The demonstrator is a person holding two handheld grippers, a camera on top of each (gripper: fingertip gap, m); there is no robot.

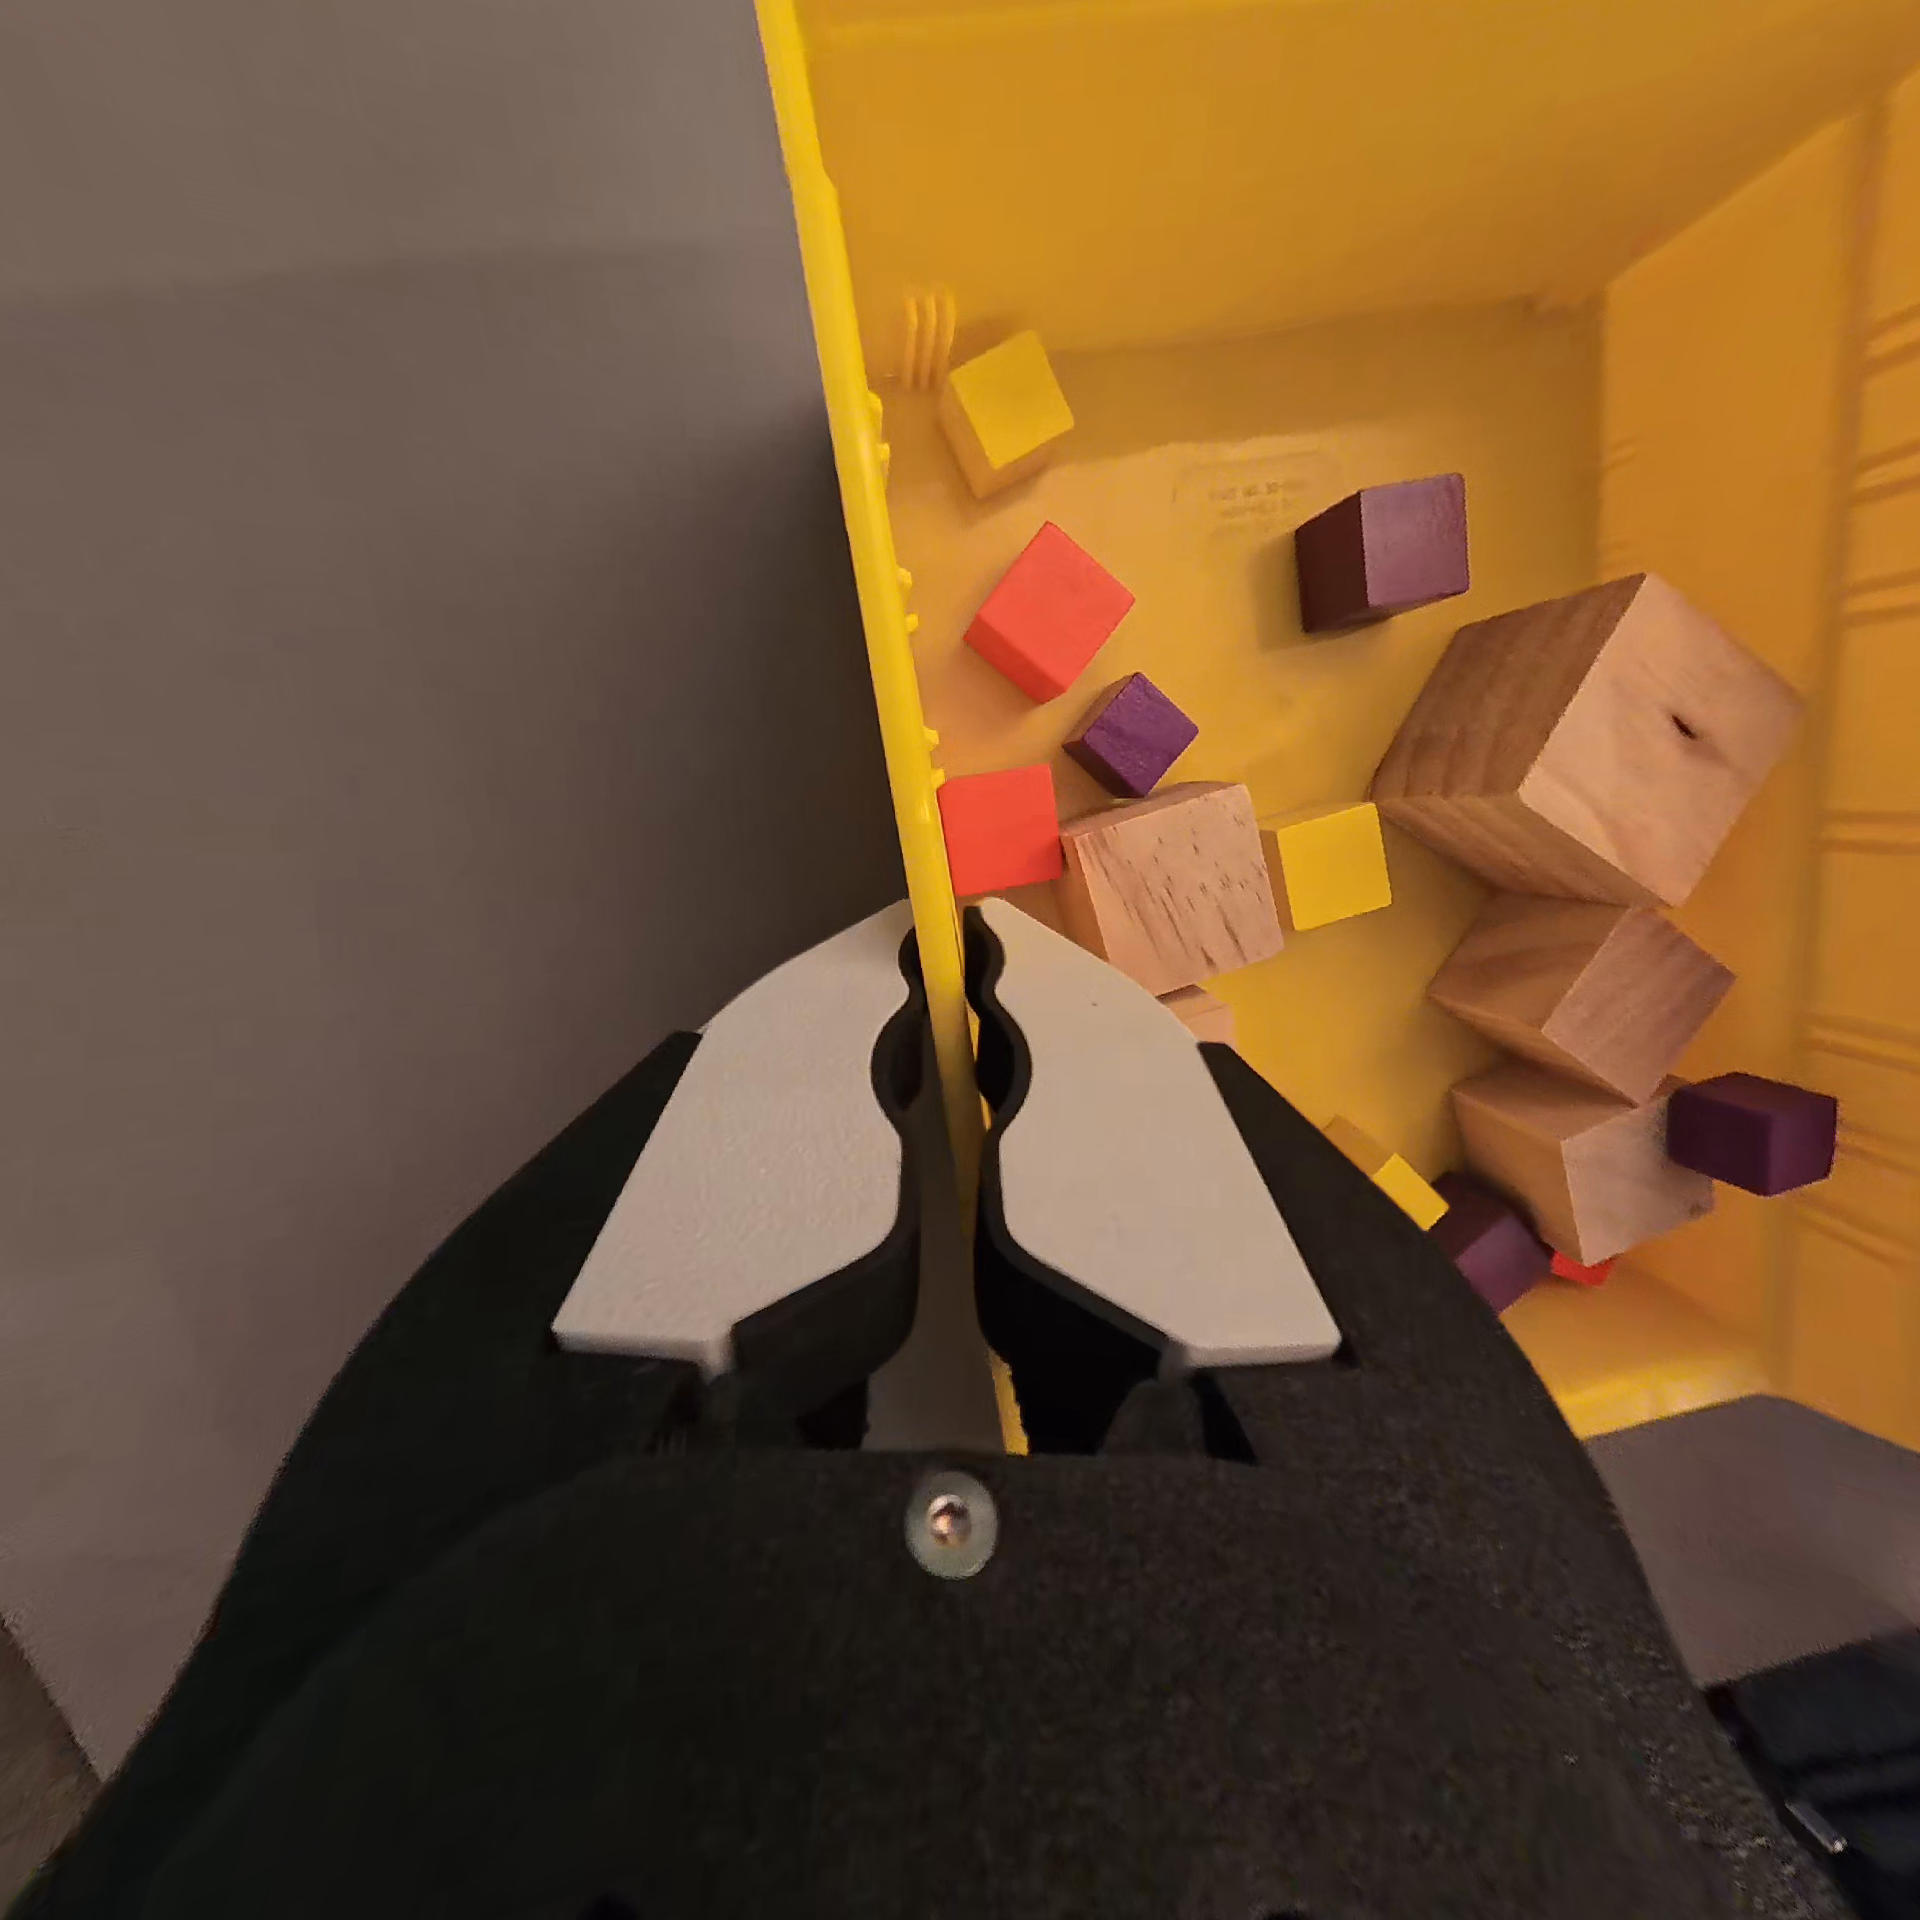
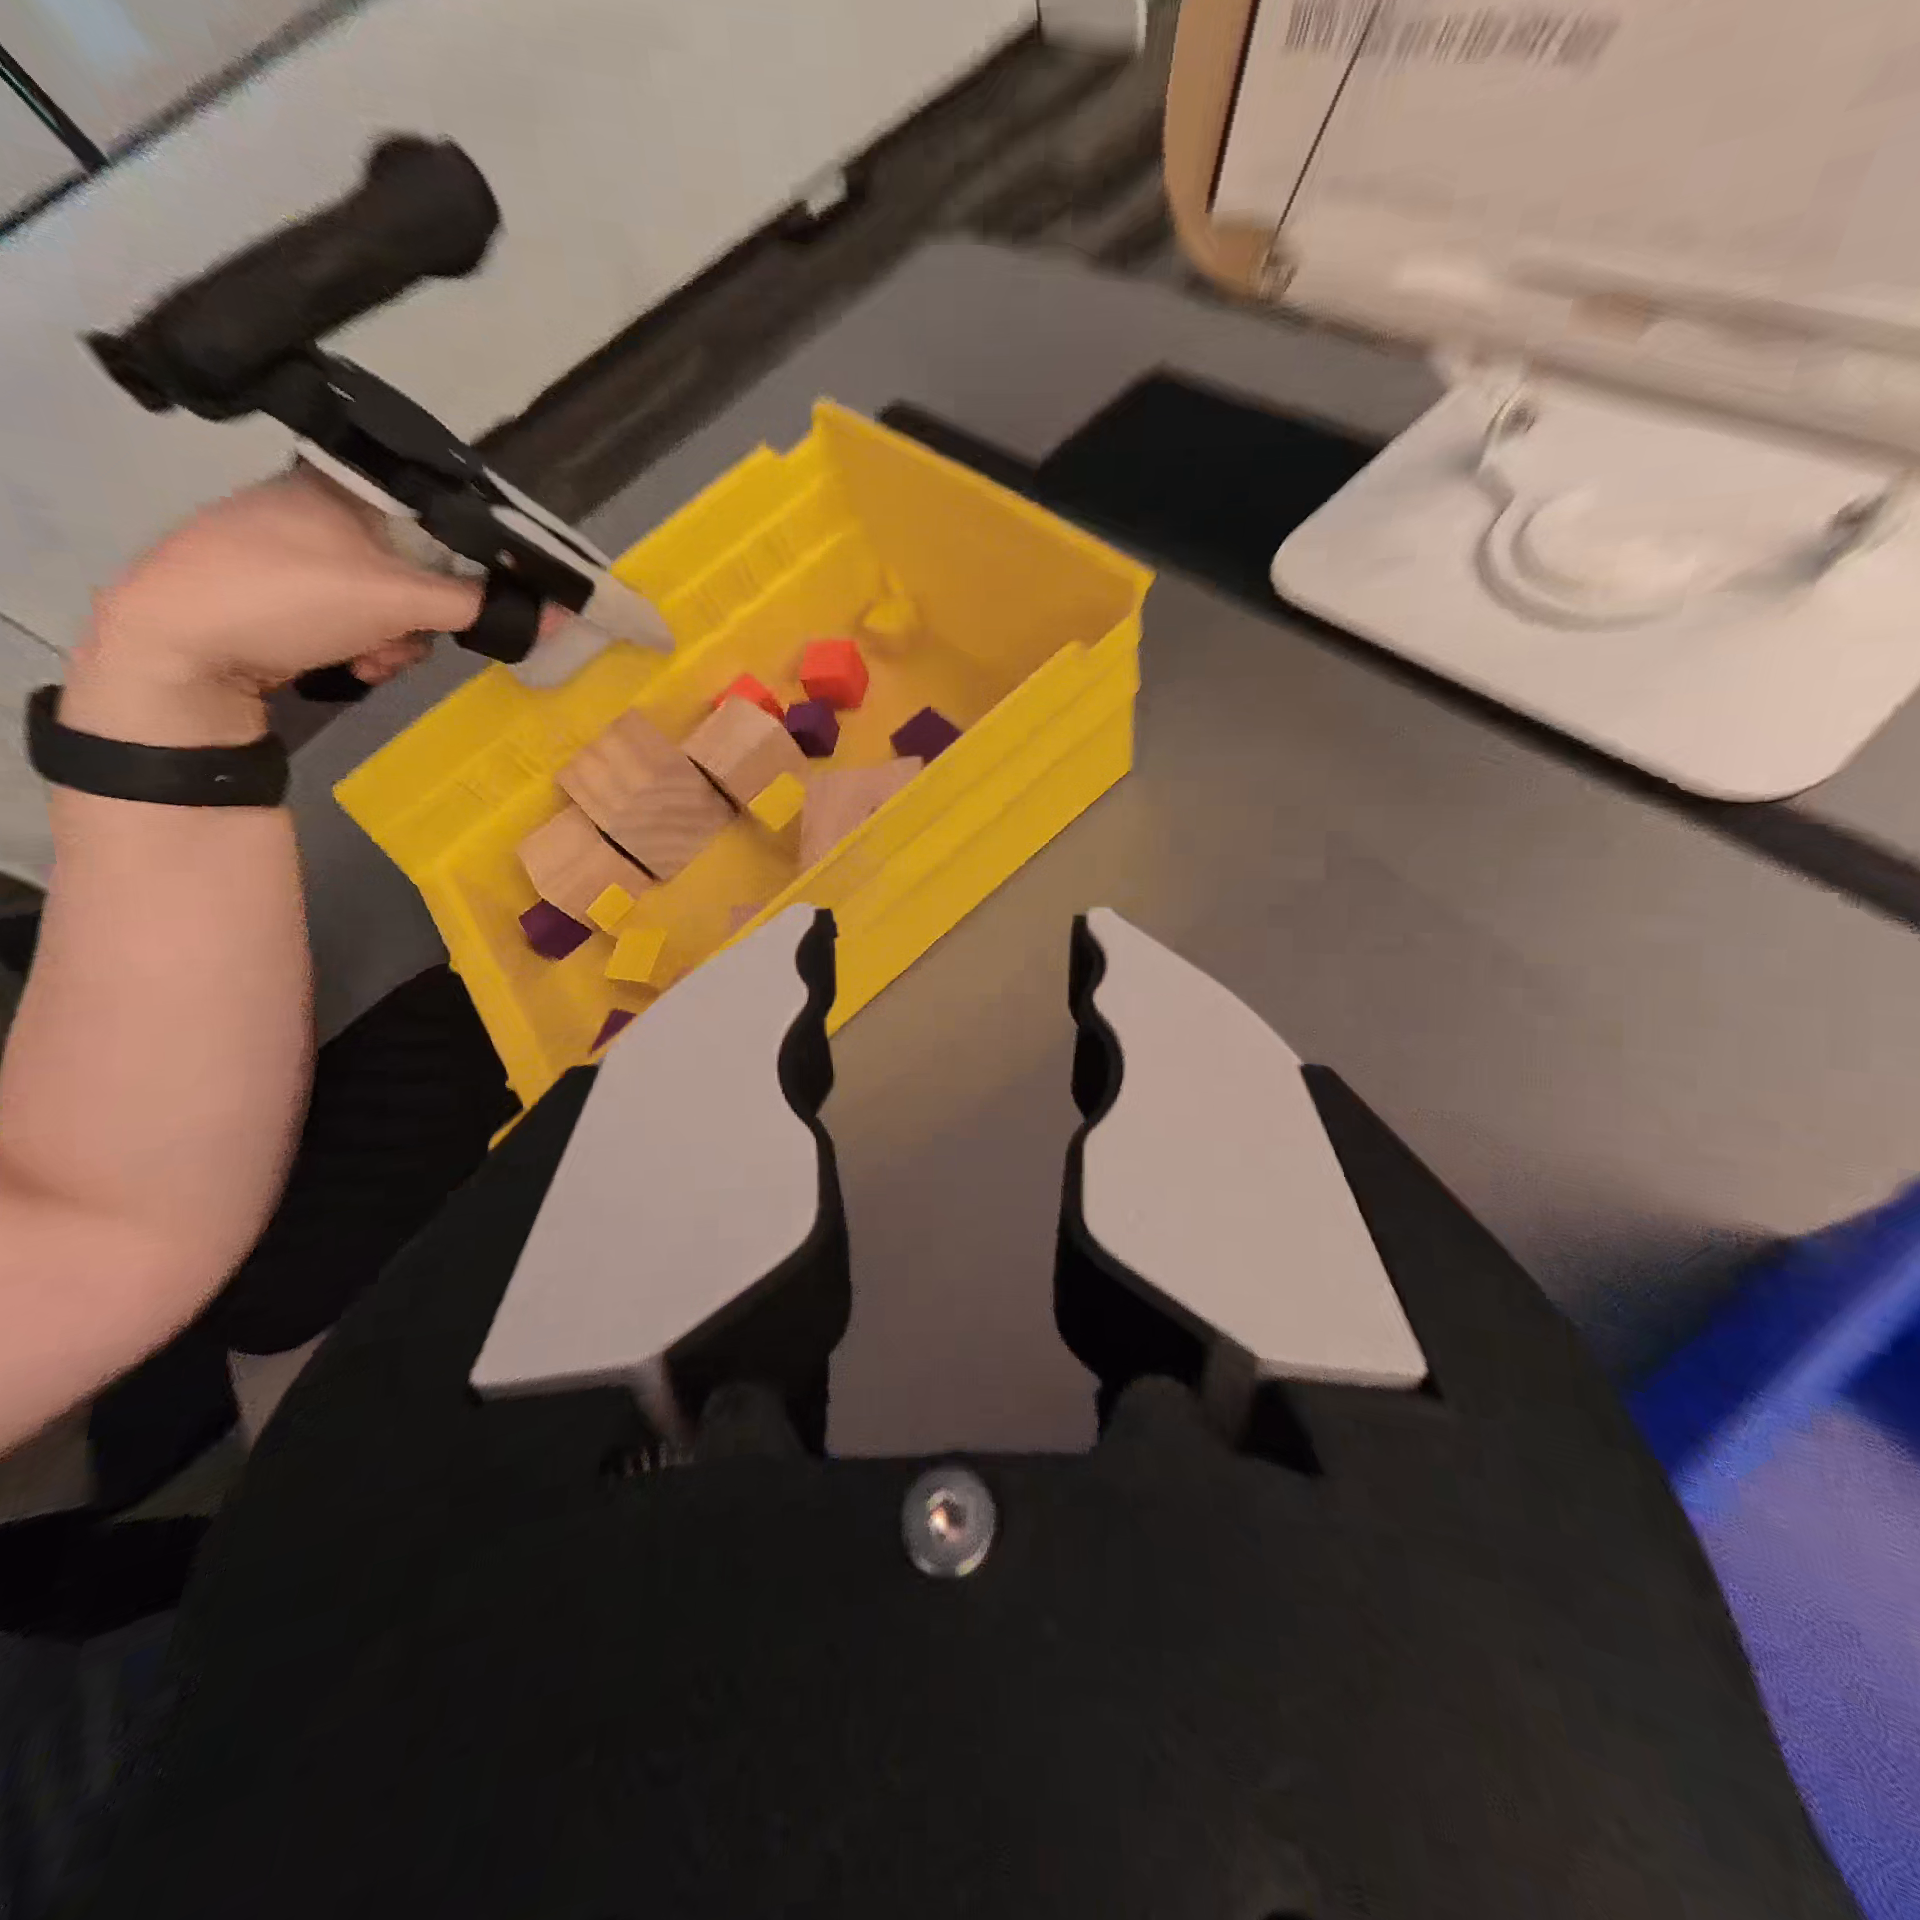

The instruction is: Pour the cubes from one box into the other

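Cubes (image 1: 1174, 883) lay loose inside the yellow box (image 1: 1195, 208), wooden, orange, purple and yellow ones, just right of my left tongs (image 1: 951, 925), which were clamped tight on the box's side wall. My right tongs (image 2: 951, 935) hung wide apart with nothing between them over the grey table (image 2: 1403, 935), the yellow box ahead to their left, a blue box (image 2: 1787, 1382) blurred at their right

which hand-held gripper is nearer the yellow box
Left. The left hand-held gripper is shut on the wall of the yellow box; the right hand-held gripper is open beside its near corner, apart from it.
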